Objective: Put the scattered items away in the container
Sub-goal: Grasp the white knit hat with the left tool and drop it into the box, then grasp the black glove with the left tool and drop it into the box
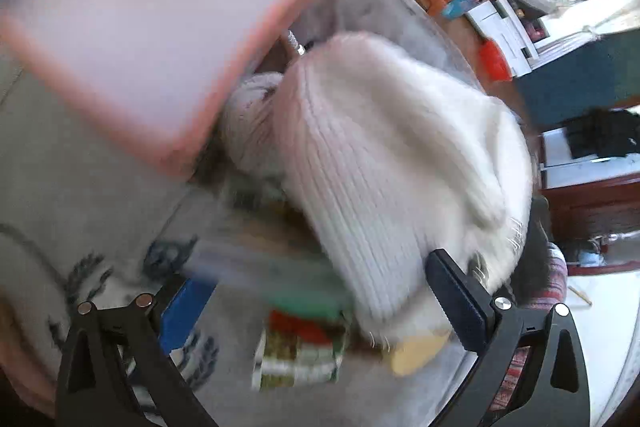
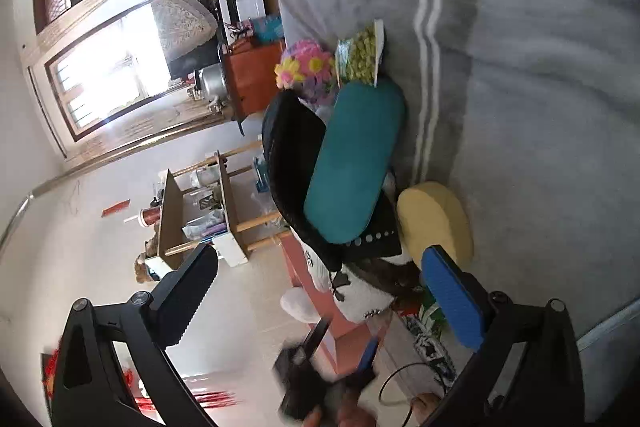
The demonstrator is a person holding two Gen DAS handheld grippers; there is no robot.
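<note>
both grippers have their jaws apart and hold nothing, the left gripper (image 1: 308,291) hanging blurred over a white knit hat (image 1: 384,155) beside the pink container (image 1: 120,39), the right gripper (image 2: 320,287) facing a teal case (image 2: 354,163) and yellow sponge (image 2: 436,219) near the grey blanket's (image 2: 540,67) edge.

window (image 2: 108,83) far left of the tool, bright | wooden shelf rack (image 2: 208,211) just above its left finger | orange cabinet (image 2: 252,79) beside the window | grey blanket (image 2: 520,67) ahead and right
</note>
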